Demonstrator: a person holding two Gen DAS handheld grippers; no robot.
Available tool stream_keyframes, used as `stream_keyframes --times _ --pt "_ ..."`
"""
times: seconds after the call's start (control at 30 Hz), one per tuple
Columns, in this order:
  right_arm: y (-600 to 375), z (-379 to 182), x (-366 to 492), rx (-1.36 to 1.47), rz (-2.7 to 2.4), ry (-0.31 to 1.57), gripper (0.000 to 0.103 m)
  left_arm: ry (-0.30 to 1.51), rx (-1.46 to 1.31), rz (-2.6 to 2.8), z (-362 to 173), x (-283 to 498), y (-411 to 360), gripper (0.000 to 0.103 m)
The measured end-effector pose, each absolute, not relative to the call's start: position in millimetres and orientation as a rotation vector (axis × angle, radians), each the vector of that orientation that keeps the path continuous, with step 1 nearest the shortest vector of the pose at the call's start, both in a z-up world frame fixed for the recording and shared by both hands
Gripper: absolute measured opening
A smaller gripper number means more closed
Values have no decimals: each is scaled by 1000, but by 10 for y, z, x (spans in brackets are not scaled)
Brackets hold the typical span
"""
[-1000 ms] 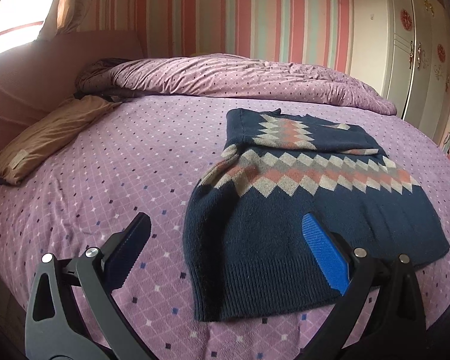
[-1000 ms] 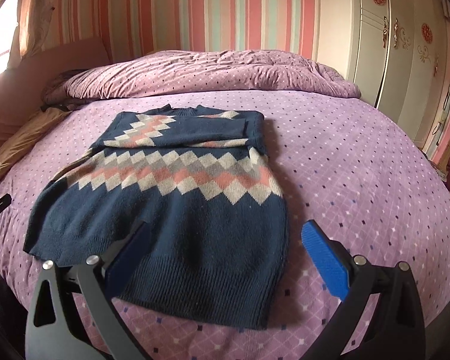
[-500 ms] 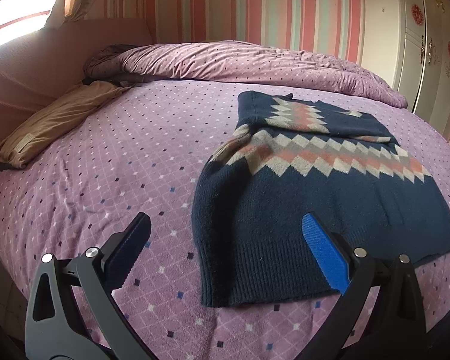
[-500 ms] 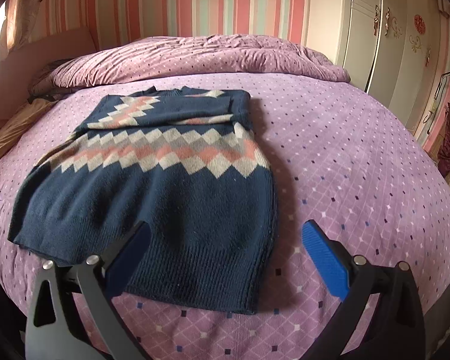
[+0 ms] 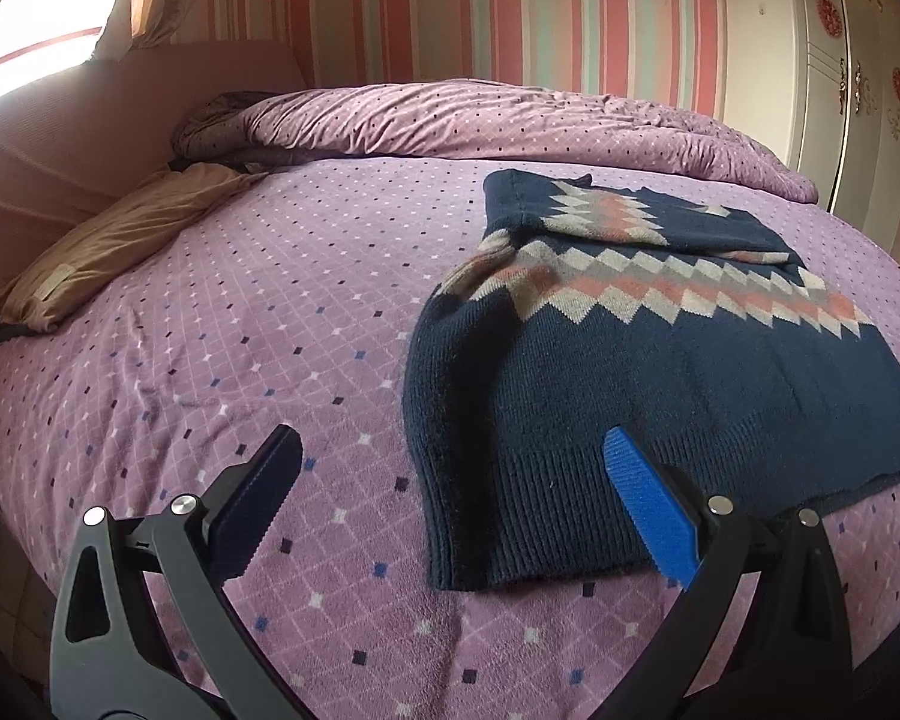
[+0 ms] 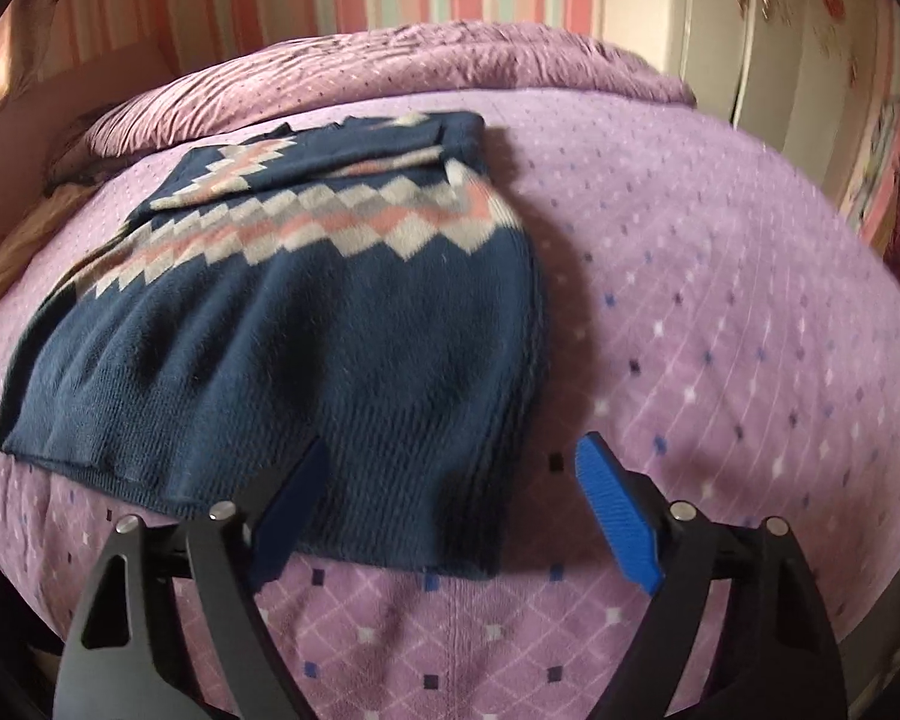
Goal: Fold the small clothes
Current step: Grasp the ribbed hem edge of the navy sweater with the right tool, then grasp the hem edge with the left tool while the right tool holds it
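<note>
A navy knit sweater (image 5: 660,372) with a pink, grey and cream zigzag band lies flat on the purple bedspread (image 5: 240,312), its sleeves folded across the top. My left gripper (image 5: 450,474) is open and empty, low over the hem's left corner. In the right wrist view the sweater (image 6: 306,324) fills the left half. My right gripper (image 6: 450,480) is open and empty, with its jaws on either side of the hem's right corner, close above the cloth.
A rumpled purple duvet (image 5: 498,120) lies along the far side of the bed. A tan pillow (image 5: 108,246) lies at the left by the padded headboard. White wardrobe doors (image 5: 840,96) stand at the right. The bed's near edge is just under both grippers.
Both grippers have dropped and moved in toward the sweater's hem. The right one now has a corner of the hem between its open jaws. The sweater has not moved.
</note>
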State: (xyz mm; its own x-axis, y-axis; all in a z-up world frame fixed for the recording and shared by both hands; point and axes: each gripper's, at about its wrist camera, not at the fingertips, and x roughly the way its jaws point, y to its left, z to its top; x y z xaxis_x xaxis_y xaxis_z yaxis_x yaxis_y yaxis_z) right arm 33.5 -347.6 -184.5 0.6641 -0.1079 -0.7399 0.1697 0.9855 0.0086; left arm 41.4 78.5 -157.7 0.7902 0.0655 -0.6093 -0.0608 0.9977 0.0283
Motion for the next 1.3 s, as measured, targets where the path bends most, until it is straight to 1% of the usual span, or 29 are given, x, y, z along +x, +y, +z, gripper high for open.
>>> stream_keyframes --times 0.03,0.13,0.2,0.3,0.37,0.4,0.43,0.5,0.63,0.73,1.3 --pt "-3506 -1883 329 95 -160 836 77 657 9 68 -1586 409 784 100" --pt "-3565 -2005 323 132 -160 866 74 656 10 69 -1595 403 790 100" --pt "-3574 -2081 345 137 -161 891 65 656 7 72 -1610 403 813 100" --pt "-3539 -2123 361 136 -160 901 62 661 -1 79 -1637 406 851 100" --pt "-3499 -2128 376 133 -164 905 54 663 -3 80 -1645 409 875 100" --pt "-3472 -2125 385 127 -164 905 47 664 -3 84 -1651 413 884 100" --pt "-3440 -2120 399 117 -162 906 43 664 -3 86 -1647 416 892 100" --pt "-3371 -2113 423 90 -159 909 32 666 -12 92 -1650 422 917 100" --pt "-3296 -2085 457 56 -160 906 21 664 -18 97 -1643 425 941 100" --pt "-3303 -2069 462 59 -161 904 18 670 -16 95 -1648 430 942 100" --pt "-3346 -2011 441 55 -153 892 12 694 -33 82 -1741 447 949 100"
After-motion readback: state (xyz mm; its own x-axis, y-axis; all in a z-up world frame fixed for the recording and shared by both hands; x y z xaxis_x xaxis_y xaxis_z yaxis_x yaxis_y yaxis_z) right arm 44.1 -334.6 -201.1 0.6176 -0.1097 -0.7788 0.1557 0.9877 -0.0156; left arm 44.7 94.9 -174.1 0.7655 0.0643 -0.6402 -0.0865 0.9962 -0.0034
